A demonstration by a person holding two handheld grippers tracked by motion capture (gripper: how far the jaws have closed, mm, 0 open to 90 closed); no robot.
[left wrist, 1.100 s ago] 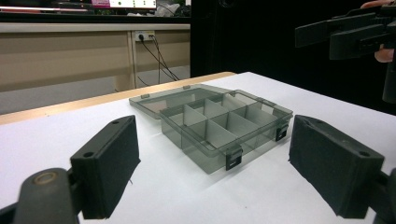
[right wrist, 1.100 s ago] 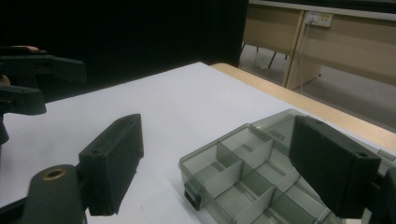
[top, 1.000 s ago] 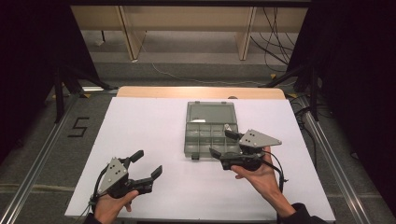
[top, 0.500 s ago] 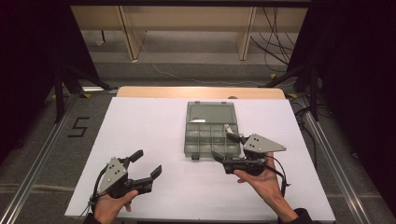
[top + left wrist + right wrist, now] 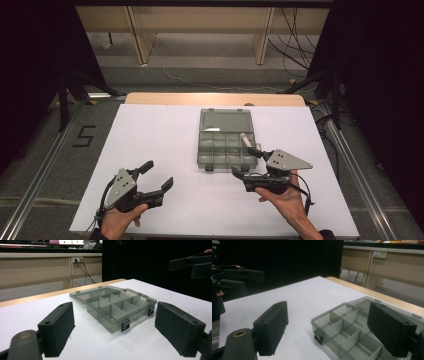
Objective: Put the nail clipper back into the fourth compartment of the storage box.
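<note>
The organizer box lies open mid-surface, its lid flat behind it, just ahead of my right gripper. I judge it light, stiff and slick thin plastic that would slide if nudged, so I'd pinch a front wall beside one of the latches. One box, two latches, a white stick-like piece in a right-hand compartment. My left gripper hovers well apart over the white surface. Both pairs of fingers gape wide, holding nothing.

Two black tools with blocky padded jaws, grey three-cornered screwed plates, trailing black cables.
</note>
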